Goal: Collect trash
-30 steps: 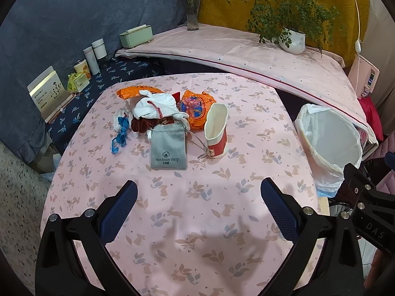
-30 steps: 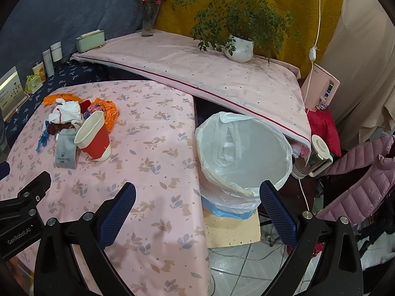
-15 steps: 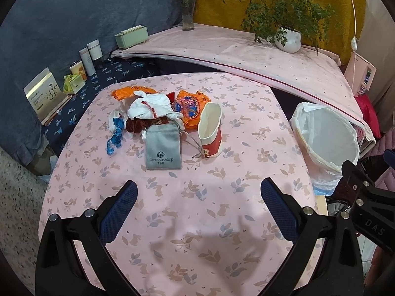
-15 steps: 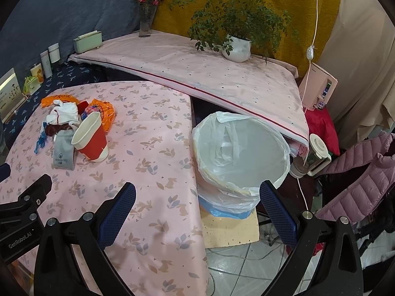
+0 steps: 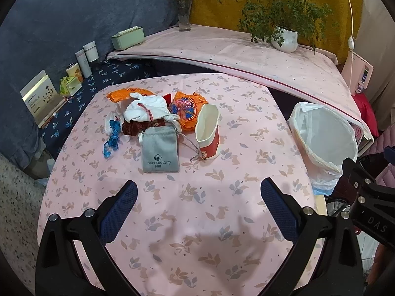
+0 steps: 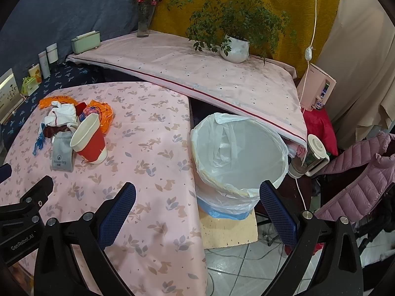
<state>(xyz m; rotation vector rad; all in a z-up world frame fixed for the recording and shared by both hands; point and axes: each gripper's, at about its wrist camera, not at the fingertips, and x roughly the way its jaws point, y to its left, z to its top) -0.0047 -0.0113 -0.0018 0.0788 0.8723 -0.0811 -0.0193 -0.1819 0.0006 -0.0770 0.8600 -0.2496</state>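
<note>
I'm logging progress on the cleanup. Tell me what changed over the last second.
Both views drifted slightly, so the left gripper and right gripper shifted a little; nothing was grasped or released. Both are open and empty. The paper cup, grey pouch and bin stayed put.

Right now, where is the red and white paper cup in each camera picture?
Left wrist view: the paper cup stands a little above the middle, just right of the grey pouch.
Right wrist view: the paper cup is far left, at mid-height, again right of the grey pouch.
Shared landmark: the white-lined trash bin, off the table's right edge in both views.
</note>
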